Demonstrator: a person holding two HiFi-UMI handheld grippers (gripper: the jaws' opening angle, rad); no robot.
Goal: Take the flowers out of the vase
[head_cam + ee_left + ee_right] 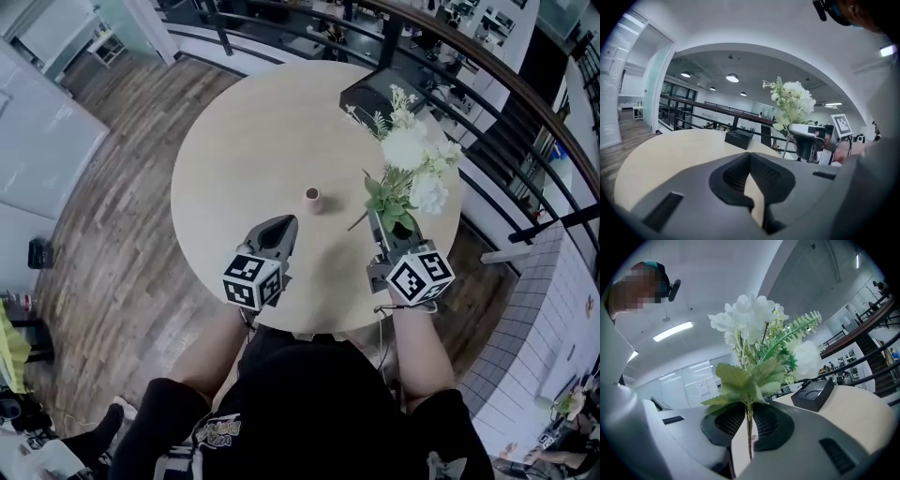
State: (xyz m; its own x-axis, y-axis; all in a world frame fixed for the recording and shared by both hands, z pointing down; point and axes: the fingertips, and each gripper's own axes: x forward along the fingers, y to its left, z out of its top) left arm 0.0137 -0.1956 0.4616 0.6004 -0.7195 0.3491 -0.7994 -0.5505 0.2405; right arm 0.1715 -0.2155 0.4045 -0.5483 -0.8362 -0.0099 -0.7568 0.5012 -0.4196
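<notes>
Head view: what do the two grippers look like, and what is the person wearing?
Both the left gripper and right gripper are grey tapered shells, each carrying a white cube with black square markers. A thin cable hangs below the right one. The person wears a black short-sleeved top.

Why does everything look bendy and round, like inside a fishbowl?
Head view: the wide lens bends the floorboards beside the table. Left gripper view: dark rounded corners, and a ceiling lamp glows bright. Right gripper view: the flowers look huge because they are so close; the background curves.
</notes>
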